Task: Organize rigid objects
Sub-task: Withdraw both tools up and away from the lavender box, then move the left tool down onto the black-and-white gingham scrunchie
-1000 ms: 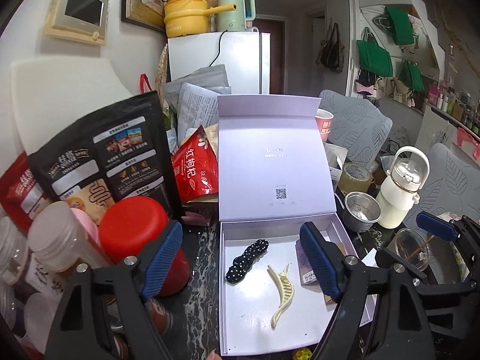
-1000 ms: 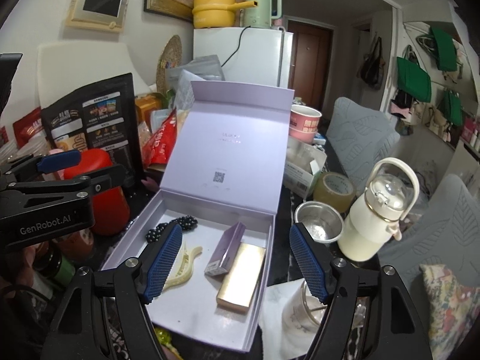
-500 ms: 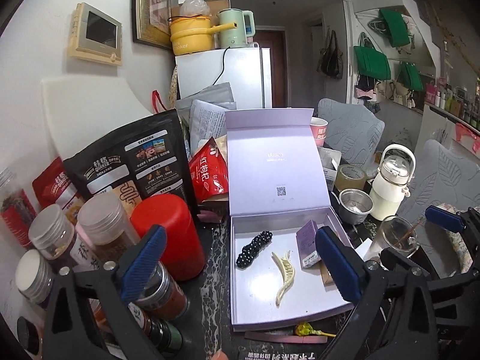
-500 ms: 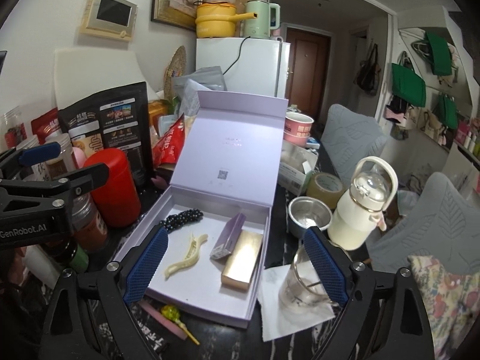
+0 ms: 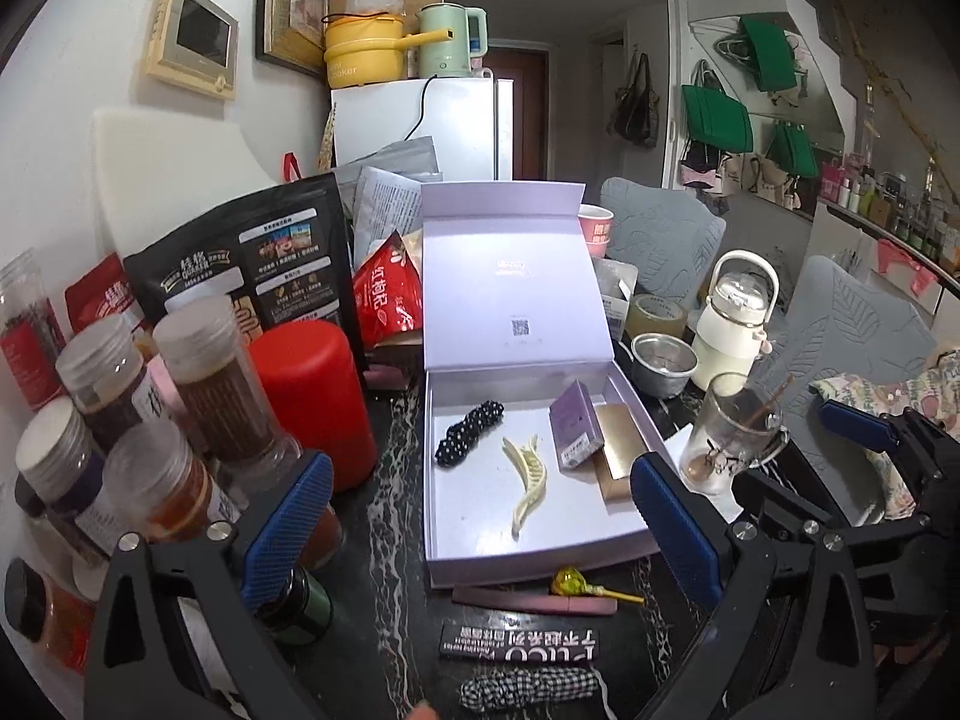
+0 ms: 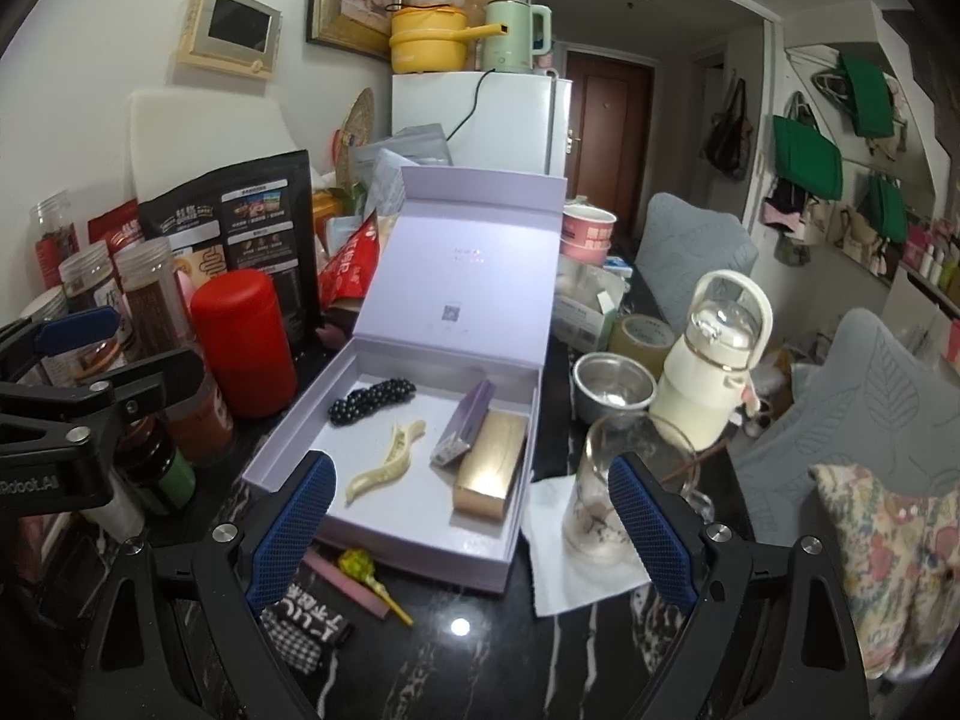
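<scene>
Nearest the lens, the left gripper (image 5: pixel 480 531) stands with its blue-padded jaws spread wide and nothing between them; its jaws have just been opening. The right gripper (image 6: pixel 471 531) is likewise released and empty, its jaws also just opened. Both hang above the black marbled tabletop (image 6: pixel 480 660).

On the tabletop in front of the box lie a black-and-white checked fabric piece (image 5: pixel 528 687), a flat black packet with white lettering (image 5: pixel 519 651), a slim pink stick (image 5: pixel 534 600) and a yellow-wrapped lollipop (image 5: pixel 573 582).

Behind these sits the open lilac cardboard box (image 5: pixel 540 558), its hinged lid (image 5: pixel 510 276) standing upright at the far side. Inside the tray lie four rigid items: a cream plastic hair claw (image 5: pixel 528 480) near the middle, a black beaded hair clip (image 5: pixel 469 432) toward the far left corner, a small purple carton (image 5: pixel 575 432) resting tilted on a flat gold box (image 5: pixel 618 456) along the right wall.

To the right of the box, a clear glass mug (image 6: pixel 606 498) stands on a white paper napkin (image 6: pixel 558 540); beyond it are a small steel bowl (image 6: pixel 612 390), a cream bottle with a loop handle (image 6: pixel 714 360) and a roll of tape (image 6: pixel 639 333).

To the left of the box stand a red cylindrical canister (image 5: pixel 312 396) and several clear spice jars with grey lids (image 5: pixel 210 390); behind them, a black printed pouch (image 5: pixel 252 258) and a red snack bag (image 5: pixel 387 294).

At the back, a white refrigerator (image 6: pixel 498 120) carries a yellow pot (image 6: pixel 429 39) and a pale green kettle (image 6: pixel 510 36).
</scene>
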Demonstrator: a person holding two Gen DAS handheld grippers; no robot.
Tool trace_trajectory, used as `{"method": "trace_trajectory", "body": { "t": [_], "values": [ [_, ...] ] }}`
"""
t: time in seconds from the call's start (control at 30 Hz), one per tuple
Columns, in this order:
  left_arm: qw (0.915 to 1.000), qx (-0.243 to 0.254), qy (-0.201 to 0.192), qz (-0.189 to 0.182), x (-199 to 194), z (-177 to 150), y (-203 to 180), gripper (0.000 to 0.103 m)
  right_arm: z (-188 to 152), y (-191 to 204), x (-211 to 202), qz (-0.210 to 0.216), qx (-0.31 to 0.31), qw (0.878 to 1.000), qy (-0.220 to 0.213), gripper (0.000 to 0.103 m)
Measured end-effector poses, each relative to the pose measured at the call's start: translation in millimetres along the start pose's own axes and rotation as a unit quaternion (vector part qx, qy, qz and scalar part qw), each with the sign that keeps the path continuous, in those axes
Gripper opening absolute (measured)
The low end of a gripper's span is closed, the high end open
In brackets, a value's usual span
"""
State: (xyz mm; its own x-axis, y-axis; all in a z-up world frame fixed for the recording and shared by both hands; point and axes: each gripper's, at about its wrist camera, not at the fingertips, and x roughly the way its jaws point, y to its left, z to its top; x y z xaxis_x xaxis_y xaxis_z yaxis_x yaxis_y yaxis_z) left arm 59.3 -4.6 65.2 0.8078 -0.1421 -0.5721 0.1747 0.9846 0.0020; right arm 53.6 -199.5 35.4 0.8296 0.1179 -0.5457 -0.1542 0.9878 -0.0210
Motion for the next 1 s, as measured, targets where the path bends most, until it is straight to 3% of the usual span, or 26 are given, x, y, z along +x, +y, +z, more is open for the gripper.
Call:
{"method": "trace_trajectory", "body": {
  "t": [0.8,1.0],
  "values": [
    [0.9981,-0.048,0.033,-0.017,-12,-81,7,0.101,-74,16,-10,0.014,0.008,0.999,0.036,0.094],
    [0.9942,-0.077,0.059,-0.047,1,-99,8,0.101,-90,12,-2,0.031,0.016,0.998,0.044,0.094]
  ]
}}
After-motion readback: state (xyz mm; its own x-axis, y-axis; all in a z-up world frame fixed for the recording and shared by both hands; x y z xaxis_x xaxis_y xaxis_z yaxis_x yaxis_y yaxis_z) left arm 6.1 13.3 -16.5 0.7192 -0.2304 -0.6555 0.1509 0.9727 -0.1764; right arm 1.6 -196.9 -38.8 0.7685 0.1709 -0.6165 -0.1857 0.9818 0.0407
